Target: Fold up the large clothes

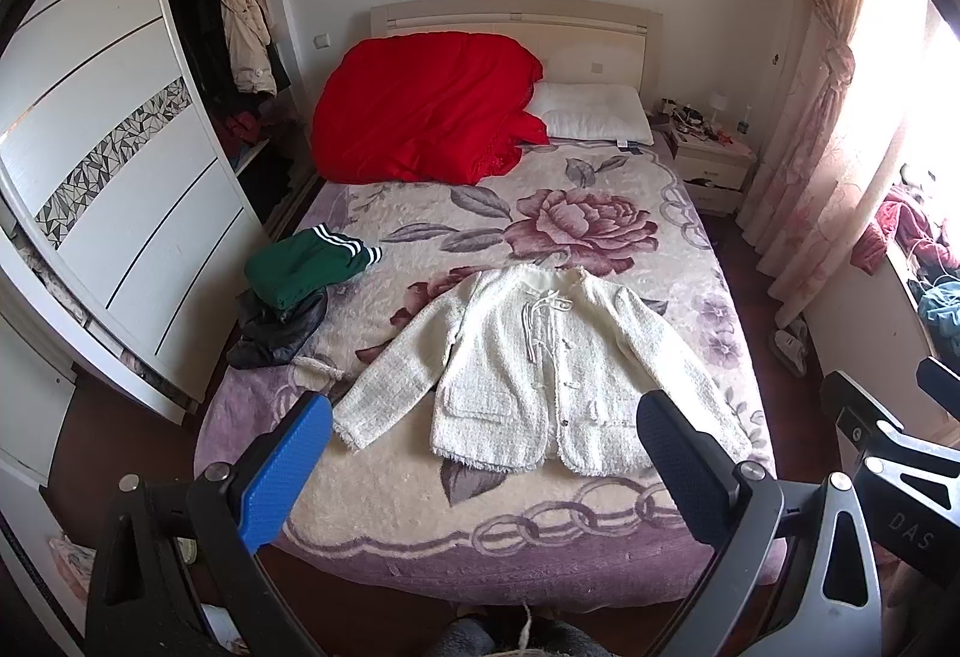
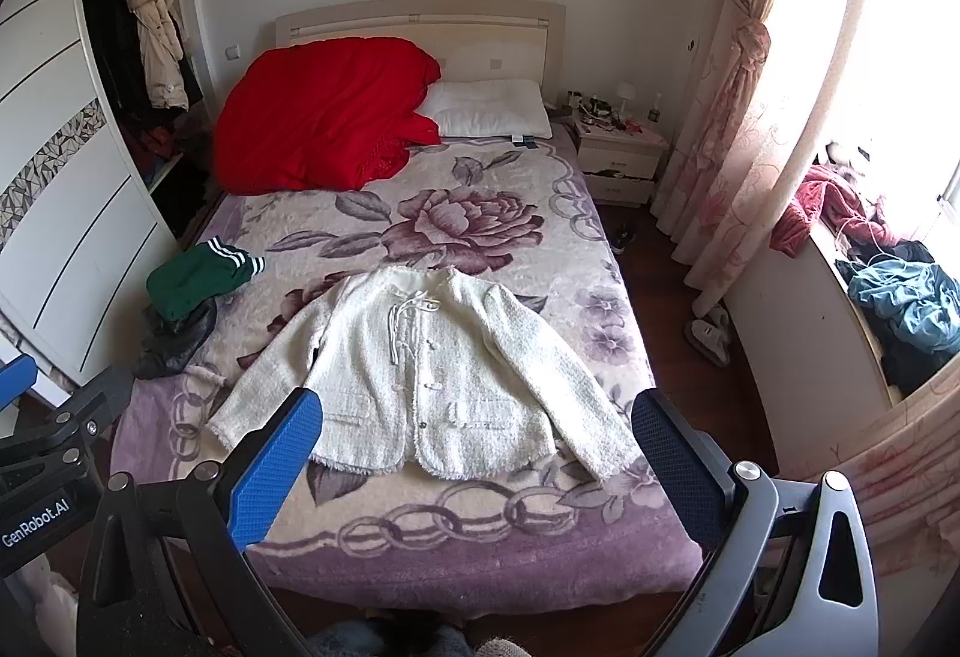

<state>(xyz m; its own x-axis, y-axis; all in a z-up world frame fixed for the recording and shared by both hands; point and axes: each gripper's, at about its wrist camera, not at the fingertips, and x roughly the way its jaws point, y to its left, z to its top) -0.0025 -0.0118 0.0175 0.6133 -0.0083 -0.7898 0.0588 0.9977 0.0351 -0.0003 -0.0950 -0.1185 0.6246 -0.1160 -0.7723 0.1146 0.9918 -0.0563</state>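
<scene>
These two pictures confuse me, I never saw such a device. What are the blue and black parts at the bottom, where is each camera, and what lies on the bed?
A person holds one two-finger claw in each hand. Each claw carries a wide-angle camera looking forward along its fingers, so the blue and black parts are those fingers. One picture comes from the left claw, the other from the right claw. Both are open and hold nothing. On the bed lies a white jacket, spread flat, plus a green garment on a dark one, a red quilt and a pillow.

Nubbly white bouclé jacket (image 1: 543, 357), matt
</scene>
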